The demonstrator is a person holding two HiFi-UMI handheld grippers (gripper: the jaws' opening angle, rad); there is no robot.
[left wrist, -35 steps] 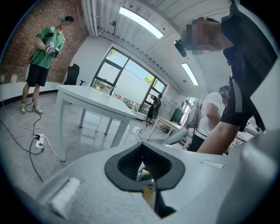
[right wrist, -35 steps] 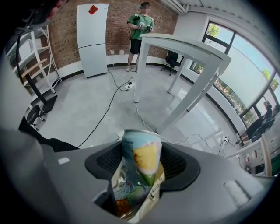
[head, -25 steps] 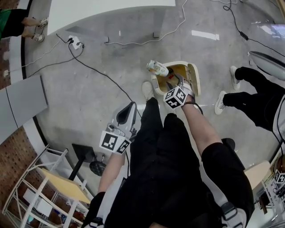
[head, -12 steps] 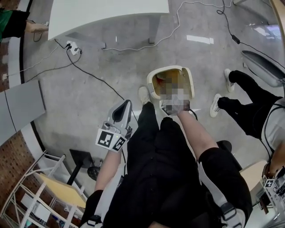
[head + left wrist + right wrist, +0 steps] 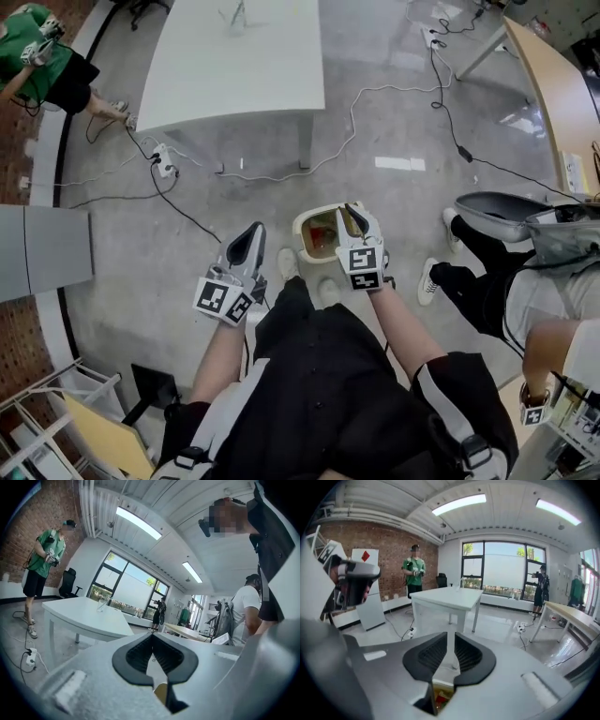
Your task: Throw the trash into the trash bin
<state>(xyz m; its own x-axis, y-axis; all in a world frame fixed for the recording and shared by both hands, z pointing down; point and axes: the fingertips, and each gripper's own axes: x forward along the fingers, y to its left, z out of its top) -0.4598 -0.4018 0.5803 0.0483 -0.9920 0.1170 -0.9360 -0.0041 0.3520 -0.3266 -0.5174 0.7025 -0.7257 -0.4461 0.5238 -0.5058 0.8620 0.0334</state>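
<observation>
The right gripper [image 5: 351, 214] hangs over the trash bin [image 5: 298, 234], its empty jaws just closing, nearly together. The left gripper [image 5: 253, 232] has its jaws together, empty.

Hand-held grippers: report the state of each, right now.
Left hand-held gripper: closed, holding nothing.
Right hand-held gripper: jaws have just been closing; a narrow gap remains, with nothing between them.
</observation>
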